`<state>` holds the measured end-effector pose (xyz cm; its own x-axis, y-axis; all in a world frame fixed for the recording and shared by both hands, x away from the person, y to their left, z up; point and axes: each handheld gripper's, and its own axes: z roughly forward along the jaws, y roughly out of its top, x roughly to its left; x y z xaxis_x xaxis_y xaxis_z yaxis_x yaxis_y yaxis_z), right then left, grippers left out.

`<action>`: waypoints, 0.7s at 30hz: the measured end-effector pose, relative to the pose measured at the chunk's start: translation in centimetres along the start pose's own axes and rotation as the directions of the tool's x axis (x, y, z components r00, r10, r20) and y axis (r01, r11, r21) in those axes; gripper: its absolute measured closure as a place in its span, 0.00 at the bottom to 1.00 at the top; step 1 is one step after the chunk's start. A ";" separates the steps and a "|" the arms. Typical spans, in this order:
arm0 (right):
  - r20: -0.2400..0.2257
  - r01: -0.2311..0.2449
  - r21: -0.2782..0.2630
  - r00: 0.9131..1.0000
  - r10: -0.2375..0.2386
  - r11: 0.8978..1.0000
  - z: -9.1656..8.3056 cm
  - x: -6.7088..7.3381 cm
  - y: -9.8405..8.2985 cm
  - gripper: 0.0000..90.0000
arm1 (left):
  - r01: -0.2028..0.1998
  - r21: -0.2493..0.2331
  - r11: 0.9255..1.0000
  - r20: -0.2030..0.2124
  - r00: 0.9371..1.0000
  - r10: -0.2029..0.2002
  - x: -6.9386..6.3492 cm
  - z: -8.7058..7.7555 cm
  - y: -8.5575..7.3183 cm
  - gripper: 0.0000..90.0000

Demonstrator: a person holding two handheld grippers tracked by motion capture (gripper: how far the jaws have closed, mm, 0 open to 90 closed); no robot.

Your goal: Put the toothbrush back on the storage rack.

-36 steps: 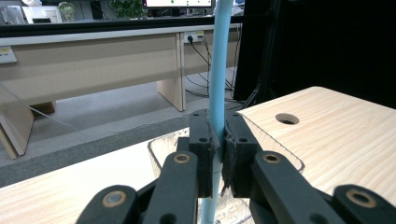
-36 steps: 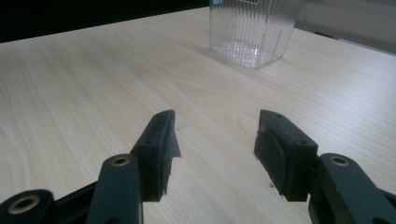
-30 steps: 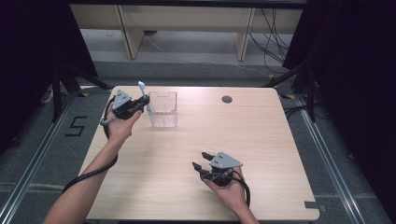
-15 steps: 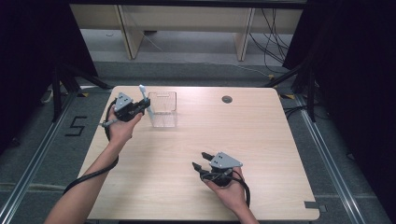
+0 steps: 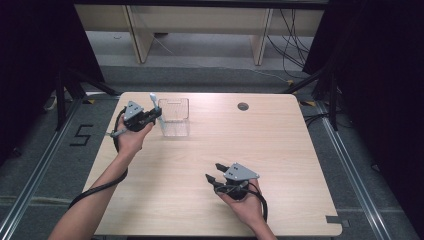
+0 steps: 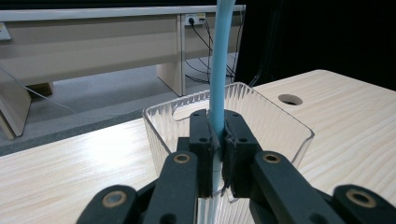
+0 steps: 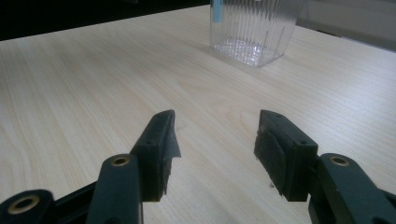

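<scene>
Left gripper (image 6: 218,140) clamped on light, stiff, slippery blue stick (image 6: 219,60), best pinched mid-shaft, over thin, tippable clear plastic box (image 6: 280,126); right gripper (image 7: 215,140) wide open, empty.

In the left gripper view, the upper end of the light blue stick (image 6: 223,56) is cut off at twelve o'clock, and its lower end is blurred behind the ribbed clear container (image 6: 280,126). In the right gripper view, the container's top is cut off.
</scene>
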<state>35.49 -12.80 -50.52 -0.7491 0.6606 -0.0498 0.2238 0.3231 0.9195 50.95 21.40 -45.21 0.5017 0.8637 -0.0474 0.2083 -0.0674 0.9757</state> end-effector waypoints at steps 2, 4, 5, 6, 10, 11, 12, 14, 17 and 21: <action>-0.001 0.000 -0.001 1.000 0.000 1.000 0.0 0.0 0.0 0.53 | 0.002 0.002 1.000 0.000 1.000 -0.002 0.0 0.0 0.0 0.92; -0.001 0.000 -0.001 1.000 0.000 1.000 0.0 0.0 0.0 0.53 | -0.001 0.006 1.000 0.002 1.000 0.001 0.1 0.0 -0.1 0.92; 0.003 -0.001 -0.008 1.000 0.001 1.000 0.1 0.0 0.0 0.53 | -0.001 0.008 1.000 0.001 1.000 0.001 0.1 0.1 -0.2 0.92; 0.003 -0.001 -0.008 1.000 0.001 1.000 0.1 0.0 0.0 0.53 | -0.001 0.008 1.000 0.001 1.000 0.001 0.1 0.1 -0.2 0.92; 0.003 -0.001 -0.007 1.000 0.001 1.000 0.1 0.0 0.0 0.53 | 0.006 0.010 1.000 0.001 1.000 -0.006 0.0 0.2 -0.3 0.92; 0.003 -0.001 -0.007 1.000 0.001 1.000 0.1 0.0 0.0 0.53 | 0.007 0.011 1.000 0.001 1.000 -0.007 0.0 0.2 -0.3 0.92; -0.005 0.001 0.004 1.000 -0.001 1.000 0.0 0.0 0.0 0.53 | 0.008 0.011 1.000 0.001 1.000 -0.008 0.0 0.2 -0.3 0.92; -0.004 0.002 0.005 1.000 -0.002 1.000 0.0 0.0 0.0 0.53 | 0.008 0.012 1.000 0.001 1.000 -0.008 0.1 0.2 -0.4 0.92; -0.003 0.003 0.003 1.000 -0.003 1.000 0.0 0.0 0.0 0.53 | 0.008 0.018 1.000 0.000 1.000 -0.008 0.1 0.2 -0.6 0.92; -0.006 -0.006 0.007 1.000 0.006 1.000 0.1 0.0 -0.1 0.53 | 0.011 0.022 1.000 0.000 1.000 -0.011 0.1 0.3 -0.7 0.92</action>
<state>35.48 -12.76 -50.59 -0.7516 0.6583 -0.0420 0.2322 0.3237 0.9172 51.11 21.40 -45.93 0.4992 0.8646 -0.0580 0.2320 -0.0688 0.9703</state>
